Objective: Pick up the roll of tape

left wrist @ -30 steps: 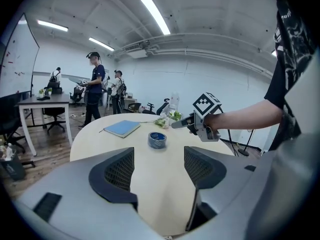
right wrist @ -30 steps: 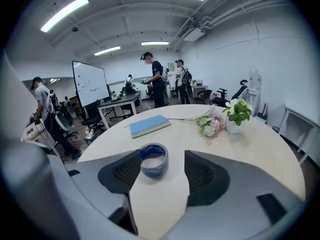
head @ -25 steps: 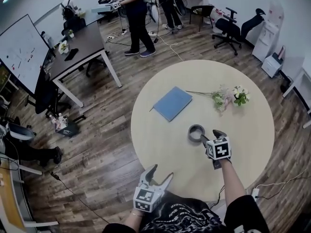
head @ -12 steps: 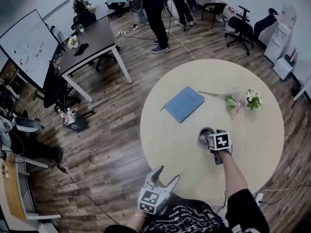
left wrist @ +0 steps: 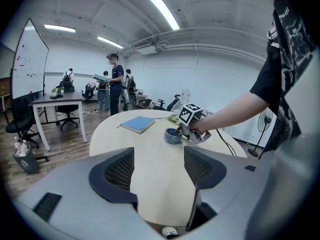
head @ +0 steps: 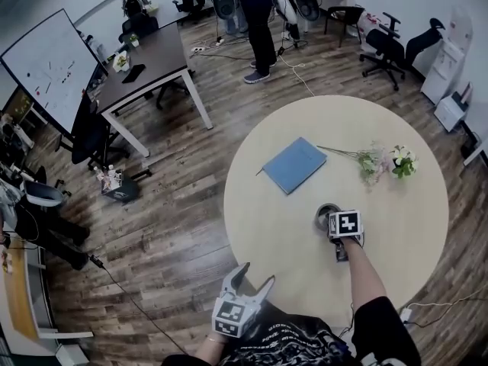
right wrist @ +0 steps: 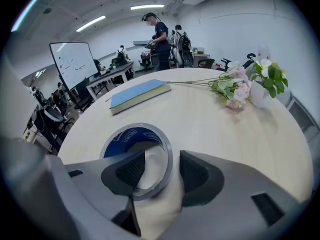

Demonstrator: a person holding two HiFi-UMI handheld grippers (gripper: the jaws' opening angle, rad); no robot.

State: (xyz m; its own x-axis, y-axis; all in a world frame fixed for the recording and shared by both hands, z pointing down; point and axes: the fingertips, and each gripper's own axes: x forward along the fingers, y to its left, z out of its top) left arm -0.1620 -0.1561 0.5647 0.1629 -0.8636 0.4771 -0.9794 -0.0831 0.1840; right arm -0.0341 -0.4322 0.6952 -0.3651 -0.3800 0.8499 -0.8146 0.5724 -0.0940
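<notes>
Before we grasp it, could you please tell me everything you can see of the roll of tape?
The roll of tape is a grey ring with a blue inner core bearing white print. It lies flat on the round beige table. The right gripper straddles its near wall, one jaw inside the hole, one outside; the jaws have just been closing, but do not seem to press it yet.

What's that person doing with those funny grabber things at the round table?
A person is trying to pick up the roll of tape on the round table. The right hand-held gripper has one jaw inside the roll's hole and one outside, so its wall sits between them. The jaws have just been closing but do not squeeze it yet. The left hand-held gripper waits open and empty near the table's edge. A blue notebook and flowers lie farther back.
</notes>
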